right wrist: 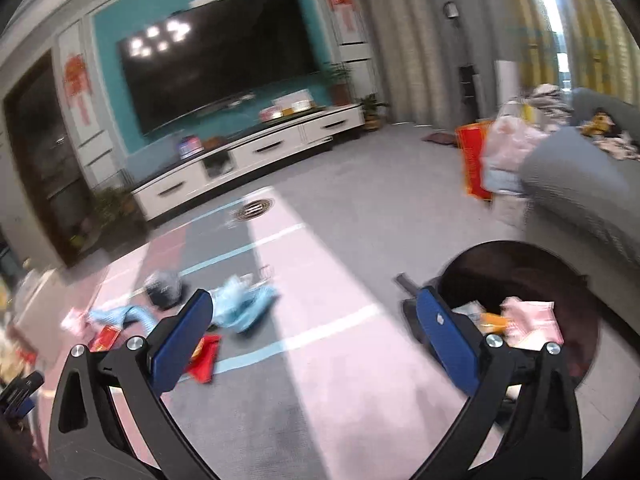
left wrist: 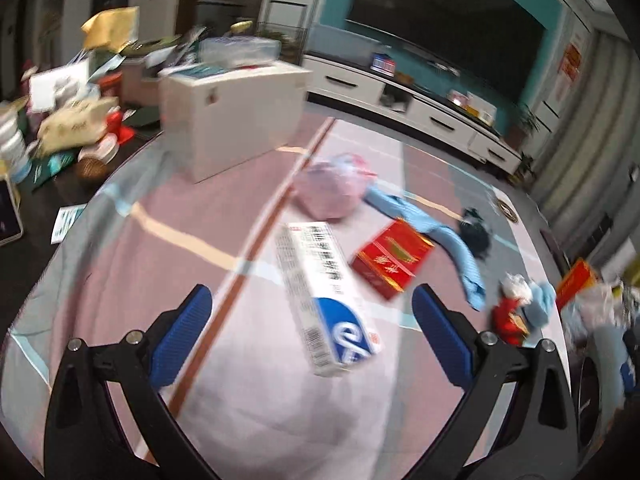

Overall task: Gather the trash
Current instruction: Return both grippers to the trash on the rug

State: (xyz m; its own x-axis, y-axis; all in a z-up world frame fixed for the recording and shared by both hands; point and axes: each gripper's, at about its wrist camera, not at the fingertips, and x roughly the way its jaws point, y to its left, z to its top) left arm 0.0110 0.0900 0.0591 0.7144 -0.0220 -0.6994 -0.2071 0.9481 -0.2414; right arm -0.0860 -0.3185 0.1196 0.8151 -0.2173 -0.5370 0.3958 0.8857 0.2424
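Both tongs [left wrist: 312, 332] [right wrist: 312, 340] wide apart, empty.

My left-hand camera looks forward and down between my two blue-padded fingers [left wrist: 182, 336] at the pink patterned floor mat [left wrist: 140, 256], close above a long white carton with a blue end [left wrist: 326, 300] at frame centre. My right-hand camera tilts less steeply, my own blue pads [right wrist: 180, 344] low in frame, a round dark bin [right wrist: 560, 276] at lower right. Both views share the big black wall television [left wrist: 448, 20] on the teal wall, the low white cabinet [left wrist: 400, 96] and the crumpled light-blue cloth [right wrist: 244, 304].
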